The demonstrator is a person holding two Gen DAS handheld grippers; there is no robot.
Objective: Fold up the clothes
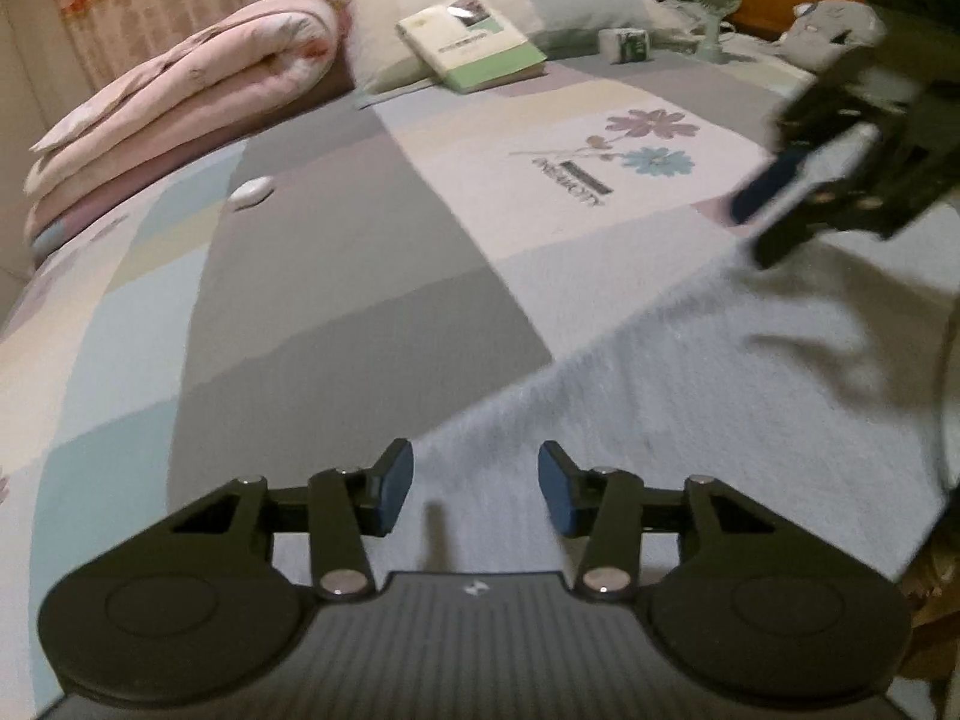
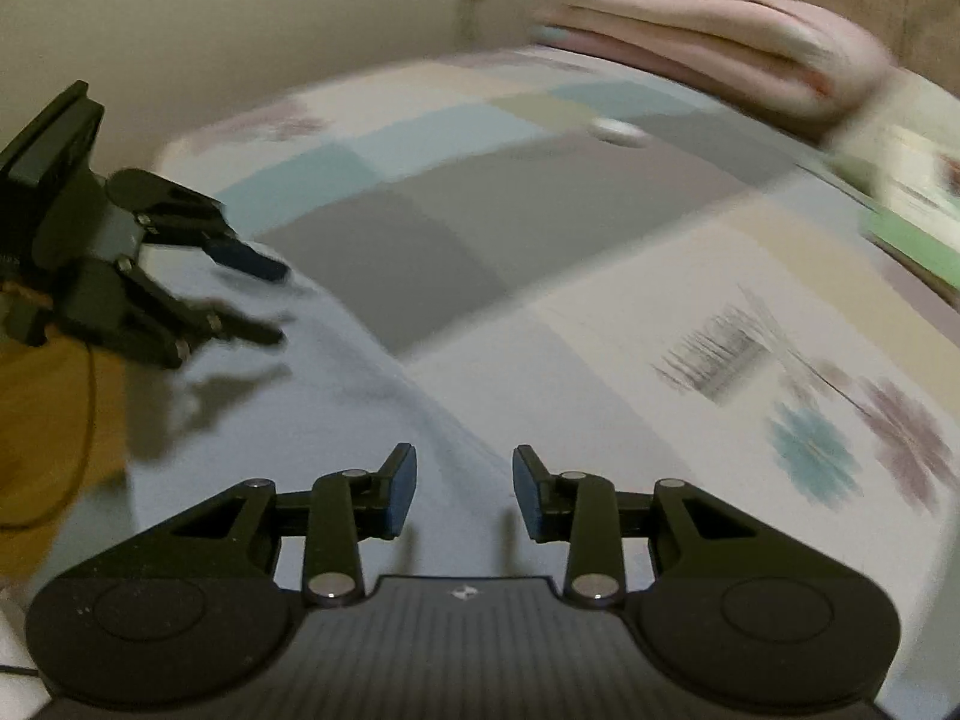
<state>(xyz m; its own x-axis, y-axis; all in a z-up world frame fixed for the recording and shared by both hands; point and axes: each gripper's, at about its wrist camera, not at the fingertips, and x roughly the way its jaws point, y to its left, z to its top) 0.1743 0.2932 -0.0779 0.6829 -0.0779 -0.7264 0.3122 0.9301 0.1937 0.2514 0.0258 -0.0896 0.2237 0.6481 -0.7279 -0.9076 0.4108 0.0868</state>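
A pale blue garment (image 1: 690,372) lies flat on the patchwork bedspread (image 1: 336,276), near the bed's front edge. My left gripper (image 1: 476,495) is open and empty, just above the garment's left edge. My right gripper (image 2: 464,492) is open and empty above the same garment (image 2: 336,420). The right gripper also shows at the right of the left wrist view (image 1: 774,204), above the garment's far edge. The left gripper shows at the left of the right wrist view (image 2: 264,300), jaws apart over the cloth.
A folded pink quilt (image 1: 192,96) lies at the bed's far left. A pillow (image 1: 540,12) bears a green book (image 1: 474,42). A small white oval object (image 1: 251,192) lies on the bedspread. A small fan (image 1: 714,6) and a tissue pack (image 1: 627,43) stand by the orange headboard.
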